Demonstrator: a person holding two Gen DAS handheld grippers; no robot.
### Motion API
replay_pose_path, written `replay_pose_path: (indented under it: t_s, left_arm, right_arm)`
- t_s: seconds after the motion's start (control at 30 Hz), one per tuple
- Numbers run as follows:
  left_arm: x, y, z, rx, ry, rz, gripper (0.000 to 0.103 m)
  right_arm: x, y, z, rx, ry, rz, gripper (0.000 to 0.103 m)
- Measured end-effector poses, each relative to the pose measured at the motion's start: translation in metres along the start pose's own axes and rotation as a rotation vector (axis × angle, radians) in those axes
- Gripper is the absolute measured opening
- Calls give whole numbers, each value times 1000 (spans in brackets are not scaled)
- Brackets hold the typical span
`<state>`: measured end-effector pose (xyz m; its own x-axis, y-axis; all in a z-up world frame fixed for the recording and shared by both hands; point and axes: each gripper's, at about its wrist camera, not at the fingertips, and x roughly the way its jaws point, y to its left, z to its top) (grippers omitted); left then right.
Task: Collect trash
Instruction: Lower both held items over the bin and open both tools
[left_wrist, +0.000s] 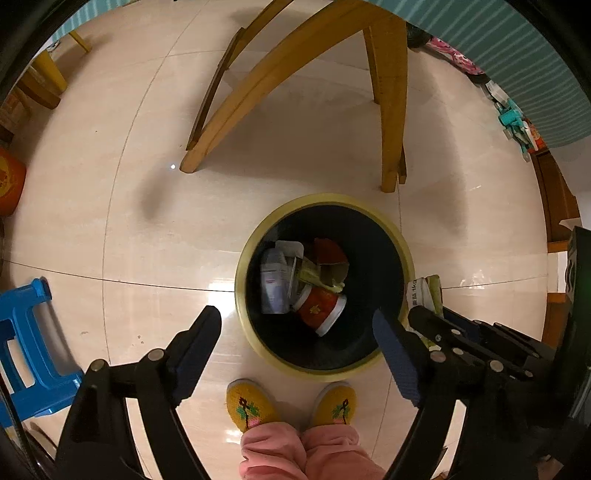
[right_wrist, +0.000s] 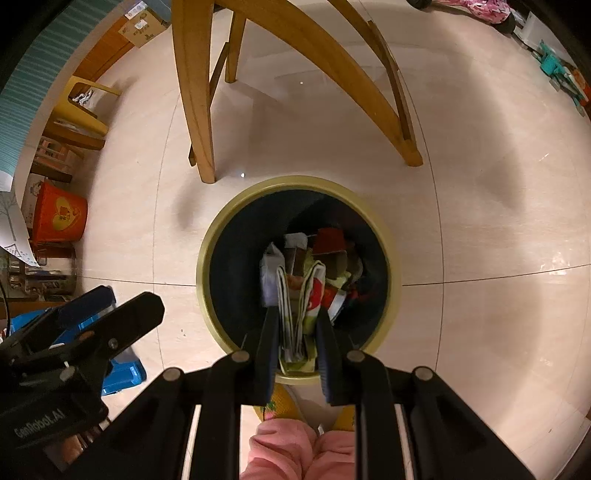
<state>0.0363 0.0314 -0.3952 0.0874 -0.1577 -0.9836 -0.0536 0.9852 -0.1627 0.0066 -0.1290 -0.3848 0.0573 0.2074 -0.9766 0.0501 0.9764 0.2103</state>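
A round bin (left_wrist: 240, 295) with a yellow-green rim and a dark inside stands on the tiled floor. In it lie a red cup with a white rim (left_wrist: 321, 310), a white packet (left_wrist: 273, 284) and a red carton (left_wrist: 328, 251). My left gripper (left_wrist: 295, 317) hangs open above the bin's near edge with nothing between its fingers. Over the bin (right_wrist: 201, 280), my right gripper (right_wrist: 297, 310) is shut on a folded white, green and red wrapper (right_wrist: 301, 291). In the left wrist view that wrapper (left_wrist: 428, 291) shows just right of the bin.
Wooden chair legs (left_wrist: 280, 85) stand just beyond the bin. A blue plastic stool (left_wrist: 26, 343) is at the left, an orange bucket (right_wrist: 61, 216) farther left. A person's yellow slippers (left_wrist: 251, 402) and pink trouser legs are at the bin's near side.
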Motion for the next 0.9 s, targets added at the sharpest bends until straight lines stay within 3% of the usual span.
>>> replay_pose_path:
  t_s: [0.47, 0.53, 0.7, 0.77, 0.9]
  left_arm:
    - [-50, 34, -14, -103, -64, 50, 87]
    - [-65, 37, -16, -115, -76, 49, 87]
    - [-98, 35, -19, -102, -98, 55, 87]
    - [-116, 33, -19, -92, -108, 61, 87]
    - [-153, 28, -19, -82, -126, 53, 87]
  right_arm:
    - [-5, 20, 12, -21, -20, 39, 24]
    - [-12, 26, 14, -26, -19, 45, 36]
    - [-36, 40, 16, -48, -30, 24, 39]
    - [-50, 45, 17, -54, -29, 20, 46]
    - [-79, 53, 14, -65, -37, 8, 51]
